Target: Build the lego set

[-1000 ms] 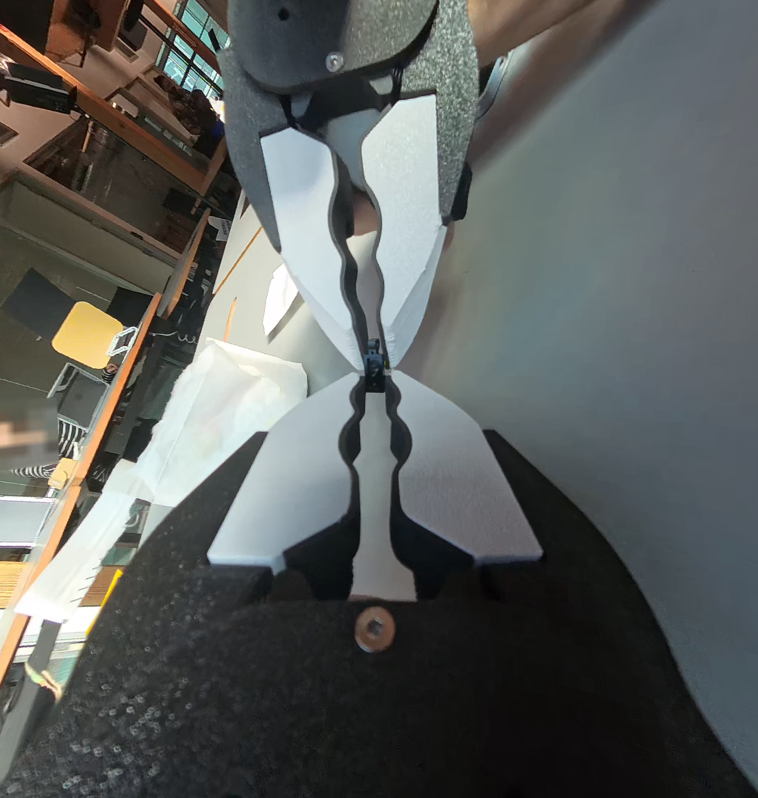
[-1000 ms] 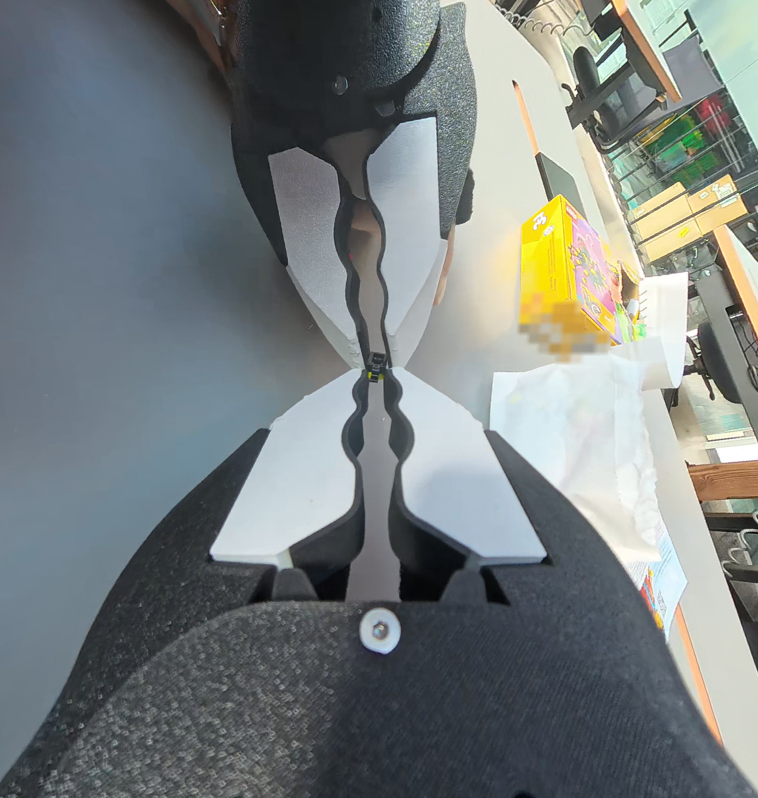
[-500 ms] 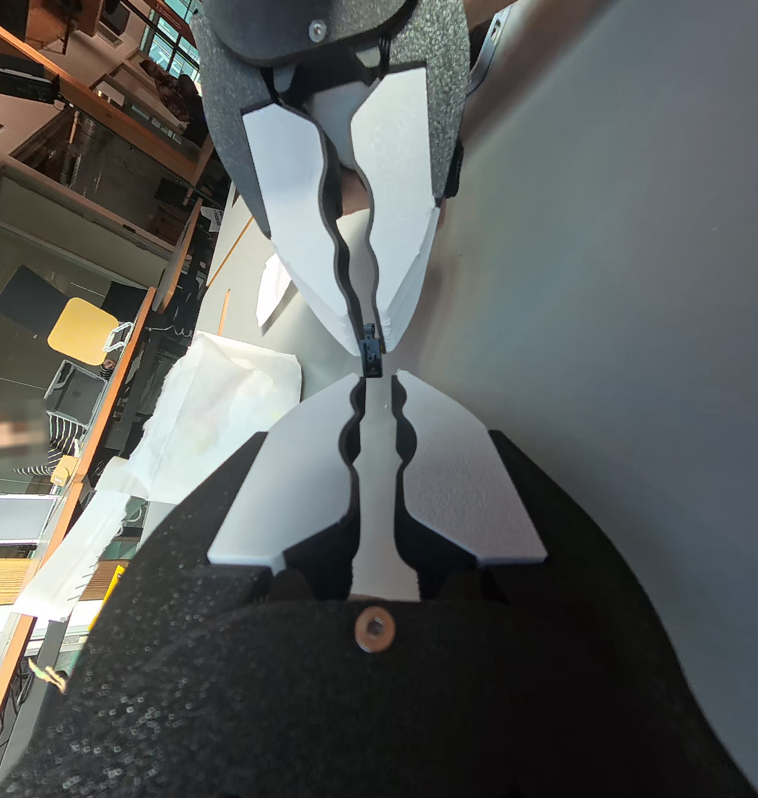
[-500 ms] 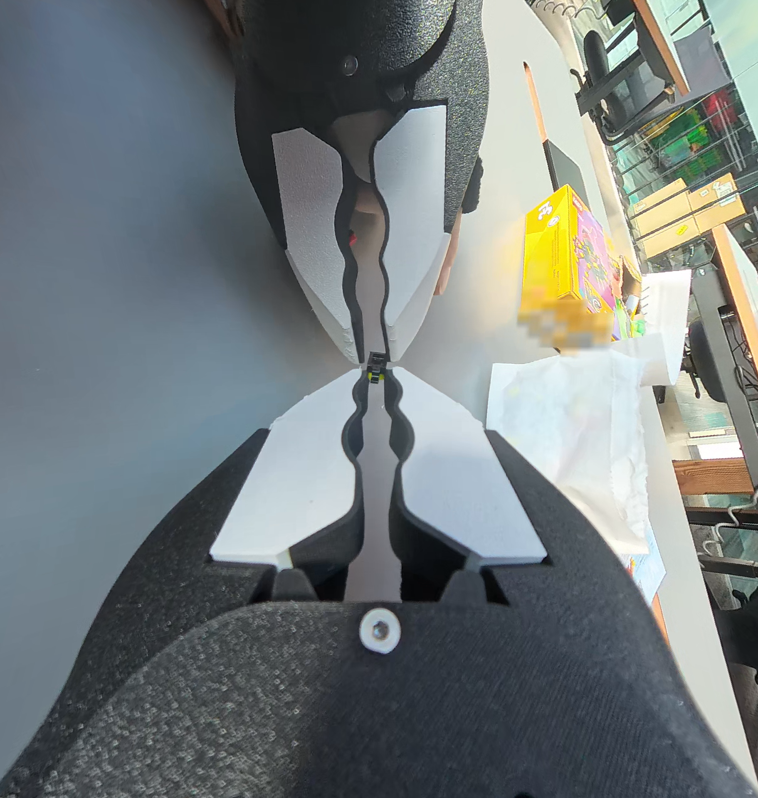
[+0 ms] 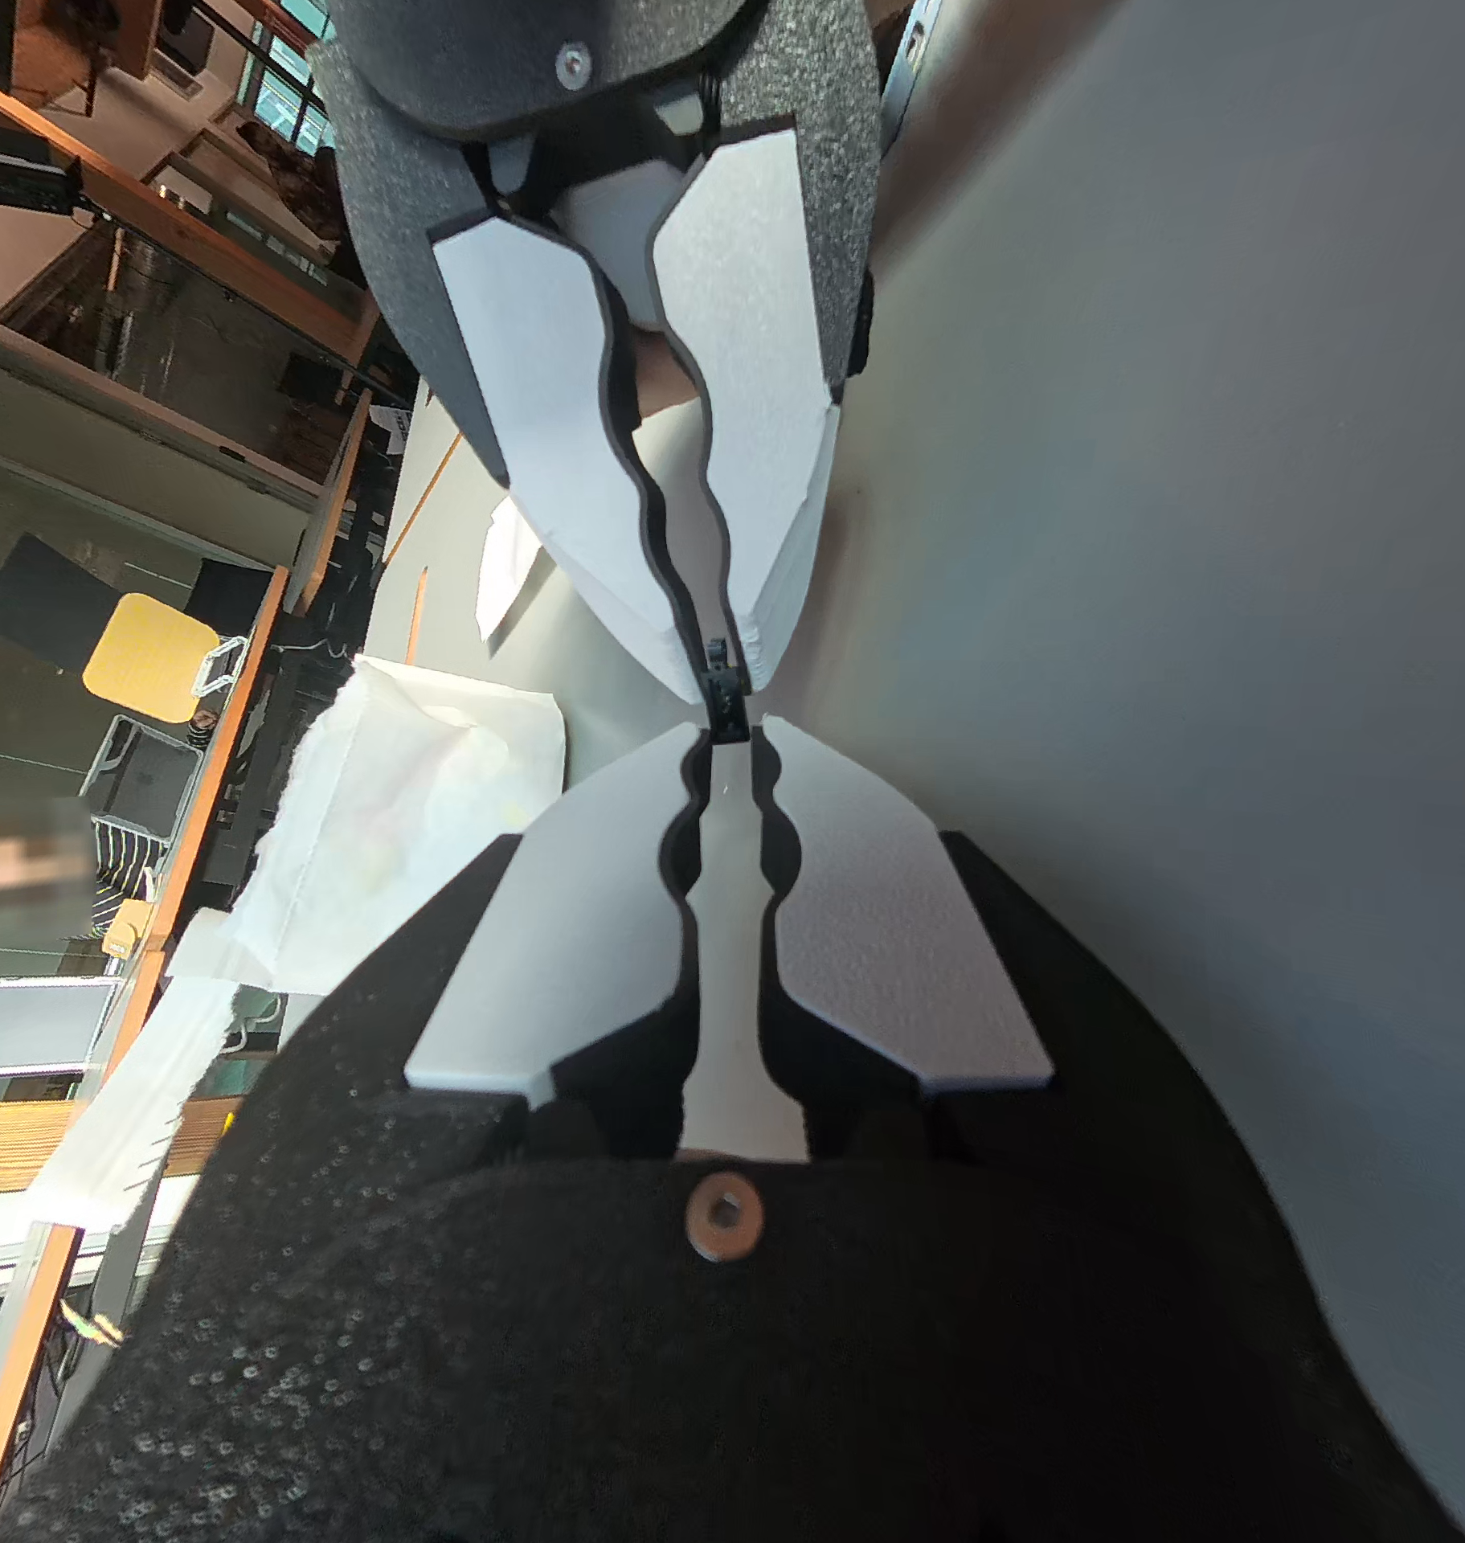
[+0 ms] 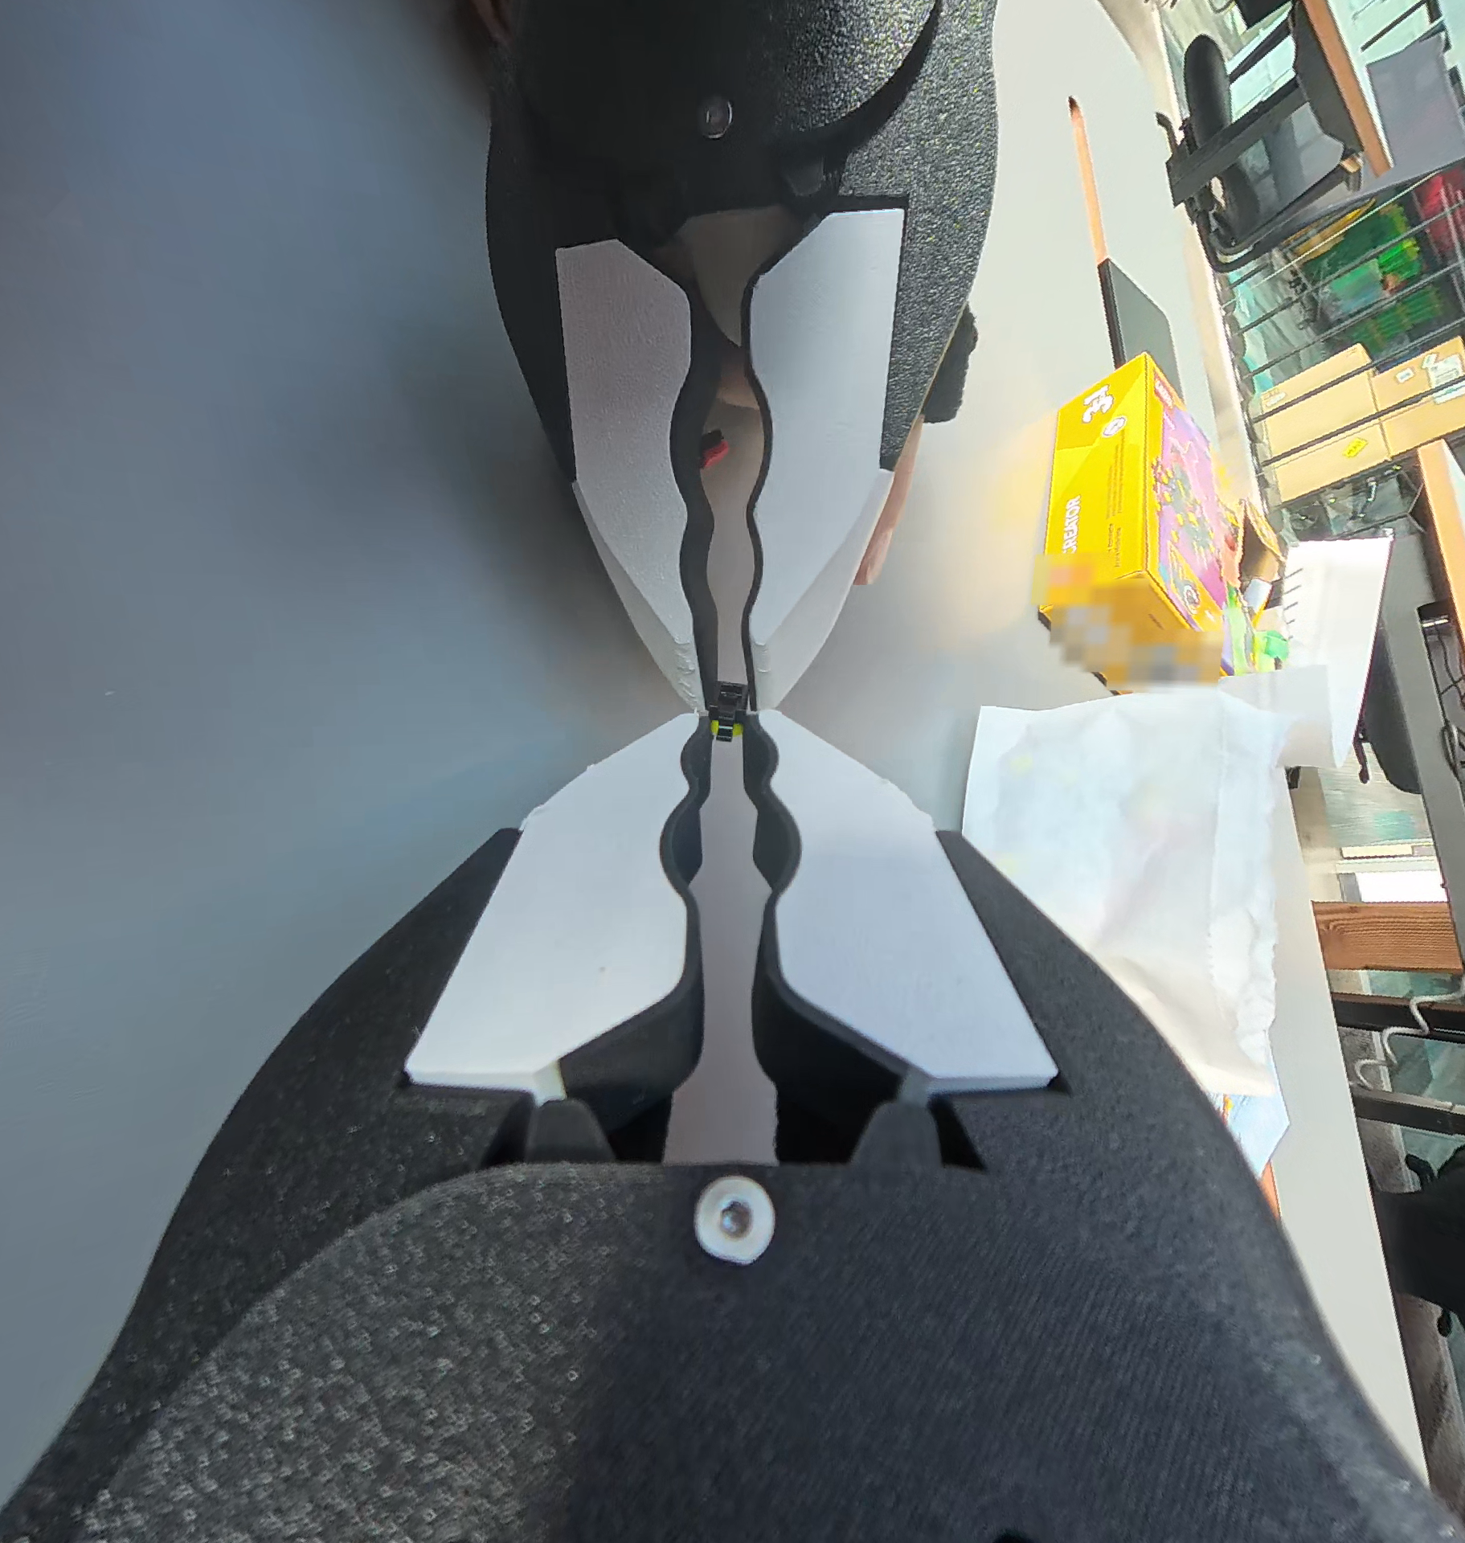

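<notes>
Both grippers meet tip to tip above the grey table (image 5: 1213, 584). My right gripper (image 6: 727, 725) is shut on a tiny black lego piece (image 6: 729, 701) with a yellow-green bit at its near end. In the left wrist view the right gripper (image 5: 725, 697) comes in from the top with the black piece (image 5: 725, 693) in its tips. My left gripper (image 5: 730, 731) has its jaws slightly apart around the piece's end, with a thin gap on each side. It shows at the top of the right wrist view (image 6: 727, 683).
A white paper bag (image 6: 1129, 877) lies on the table to the right, also in the left wrist view (image 5: 395, 835). A yellow lego box (image 6: 1129, 501) stands behind it near the table edge. Desks and chairs lie beyond the table. Both grippers' tips are close together, under 4 cm apart.
My left gripper's jaws have parted slightly and no longer pinch the black piece. The right gripper still holds it. Both grippers have drifted a little while staying tip to tip.
</notes>
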The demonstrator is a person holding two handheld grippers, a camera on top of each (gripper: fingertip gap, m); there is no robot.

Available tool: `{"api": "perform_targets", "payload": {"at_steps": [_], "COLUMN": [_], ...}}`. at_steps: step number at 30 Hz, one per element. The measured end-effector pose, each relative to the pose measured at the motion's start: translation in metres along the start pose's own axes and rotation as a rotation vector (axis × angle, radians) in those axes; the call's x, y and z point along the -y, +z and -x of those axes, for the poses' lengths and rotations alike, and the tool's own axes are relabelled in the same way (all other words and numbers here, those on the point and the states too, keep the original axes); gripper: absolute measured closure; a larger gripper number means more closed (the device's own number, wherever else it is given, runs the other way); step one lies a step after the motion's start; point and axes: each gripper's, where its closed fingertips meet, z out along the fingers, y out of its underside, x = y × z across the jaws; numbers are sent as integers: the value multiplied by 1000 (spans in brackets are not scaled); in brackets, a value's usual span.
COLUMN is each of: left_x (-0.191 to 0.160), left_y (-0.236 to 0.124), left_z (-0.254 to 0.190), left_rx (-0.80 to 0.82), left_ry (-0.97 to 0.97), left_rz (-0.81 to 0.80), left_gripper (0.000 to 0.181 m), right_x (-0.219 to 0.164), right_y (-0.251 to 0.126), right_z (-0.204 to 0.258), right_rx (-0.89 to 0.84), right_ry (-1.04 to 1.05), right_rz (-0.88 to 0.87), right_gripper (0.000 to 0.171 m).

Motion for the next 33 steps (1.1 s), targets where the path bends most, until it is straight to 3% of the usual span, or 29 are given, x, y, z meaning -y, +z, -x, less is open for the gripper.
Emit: {"api": "perform_targets", "payload": {"at_steps": [33], "left_x": [4], "left_y": [-5], "left_z": [10], "left_rx": [30], "left_ry": [-56], "left_rz": [-31], "left_gripper": [174], "right_x": [4], "right_y": [1], "right_z": [-9], "right_rx": [-69], "right_ry": [25], "right_rz": [-20], "right_gripper": [162]}}
